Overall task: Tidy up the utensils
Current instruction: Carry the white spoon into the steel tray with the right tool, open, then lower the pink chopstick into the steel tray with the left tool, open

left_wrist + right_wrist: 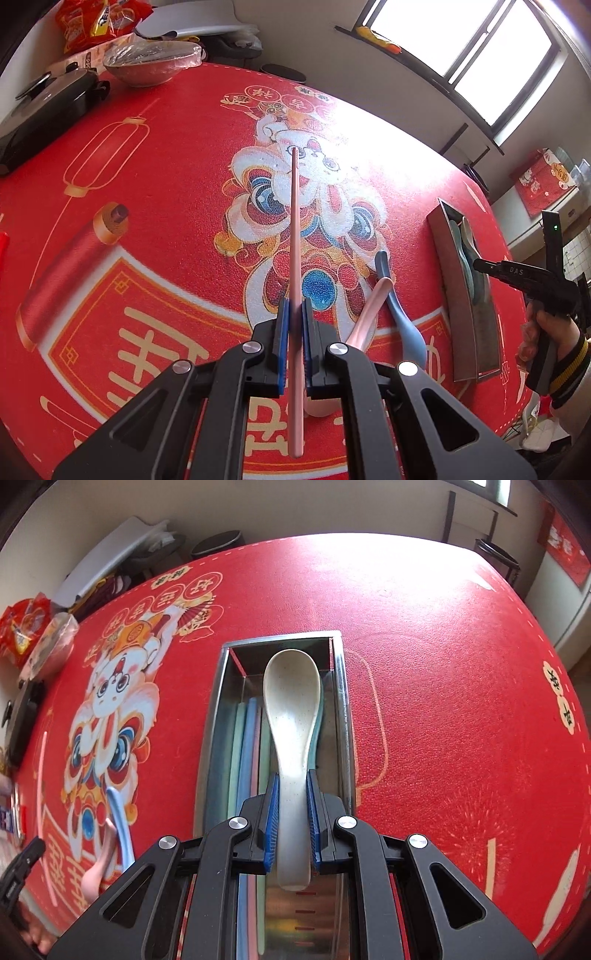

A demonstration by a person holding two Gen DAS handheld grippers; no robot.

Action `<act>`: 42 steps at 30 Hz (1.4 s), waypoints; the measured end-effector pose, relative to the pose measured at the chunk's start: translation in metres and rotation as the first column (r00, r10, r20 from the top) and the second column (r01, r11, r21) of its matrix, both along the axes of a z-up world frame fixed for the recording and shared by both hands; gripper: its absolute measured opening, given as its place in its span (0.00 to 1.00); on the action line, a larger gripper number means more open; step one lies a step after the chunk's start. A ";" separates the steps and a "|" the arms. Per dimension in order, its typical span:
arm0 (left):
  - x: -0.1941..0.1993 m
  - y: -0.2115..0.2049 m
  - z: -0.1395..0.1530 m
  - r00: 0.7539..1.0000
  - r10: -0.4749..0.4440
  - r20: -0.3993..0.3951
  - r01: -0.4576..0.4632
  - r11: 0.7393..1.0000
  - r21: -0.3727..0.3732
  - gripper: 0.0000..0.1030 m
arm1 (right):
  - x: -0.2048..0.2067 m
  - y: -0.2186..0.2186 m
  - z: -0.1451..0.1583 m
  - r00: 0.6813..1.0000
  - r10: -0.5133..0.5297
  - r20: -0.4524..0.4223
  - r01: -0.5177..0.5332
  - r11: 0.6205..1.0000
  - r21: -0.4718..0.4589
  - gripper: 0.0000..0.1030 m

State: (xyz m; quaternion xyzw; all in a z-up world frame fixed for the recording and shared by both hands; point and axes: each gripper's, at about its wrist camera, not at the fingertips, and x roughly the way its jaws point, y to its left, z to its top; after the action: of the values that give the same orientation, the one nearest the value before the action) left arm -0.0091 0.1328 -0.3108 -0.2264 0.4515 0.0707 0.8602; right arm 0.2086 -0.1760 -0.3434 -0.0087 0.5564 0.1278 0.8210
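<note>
Clearly the right gripper (291, 797) pinches the cream spoon (291, 716) over the steel tray (218, 686) to drop it in, while the left gripper (294, 328) clamps a pink chopstick (294, 229) awaiting its turn.

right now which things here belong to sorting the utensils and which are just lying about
Part of the job:
- pink chopstick, in the left gripper
- white spoon, in the right gripper
- metal tray with utensils already inside
- pink spoon and blue spoon on the table

Lying about:
- covered bowl
- black pan
- snack bags
</note>
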 end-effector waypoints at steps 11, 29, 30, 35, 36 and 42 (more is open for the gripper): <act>-0.015 0.005 -0.001 0.998 0.062 0.000 -0.062 0.998 -0.016 0.06 | 0.015 0.008 -0.014 0.998 -0.007 -0.055 0.003 0.998 -0.066 0.14; 0.025 -0.045 0.024 0.999 -0.041 0.029 0.042 0.999 -0.032 0.06 | -0.019 -0.014 0.047 0.993 0.048 0.110 -0.056 0.996 0.068 0.71; 0.029 -0.051 0.026 0.998 -0.054 0.032 0.055 0.998 -0.033 0.06 | -0.022 -0.020 0.050 0.992 0.038 0.119 -0.048 0.996 0.078 0.80; 0.052 -0.090 0.036 0.991 -0.126 0.041 0.127 0.991 -0.035 0.06 | -0.030 -0.051 0.056 0.992 -0.015 0.129 -0.005 0.989 0.148 0.84; 0.056 -0.098 0.037 0.989 -0.139 0.040 0.141 0.989 -0.038 0.06 | -0.031 -0.057 0.056 0.992 -0.022 0.126 0.002 0.988 0.155 0.84; 0.083 -0.152 0.038 0.976 -0.216 0.029 0.217 0.975 -0.056 0.06 | -0.033 -0.088 0.051 0.994 -0.051 0.099 0.031 0.981 0.192 0.84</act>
State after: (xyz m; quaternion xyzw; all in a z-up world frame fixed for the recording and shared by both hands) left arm 0.0739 -0.0196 -0.2731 -0.2017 0.4656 -0.0392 0.8608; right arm 0.1754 -0.2639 -0.2922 0.0748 0.4982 0.1630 0.8483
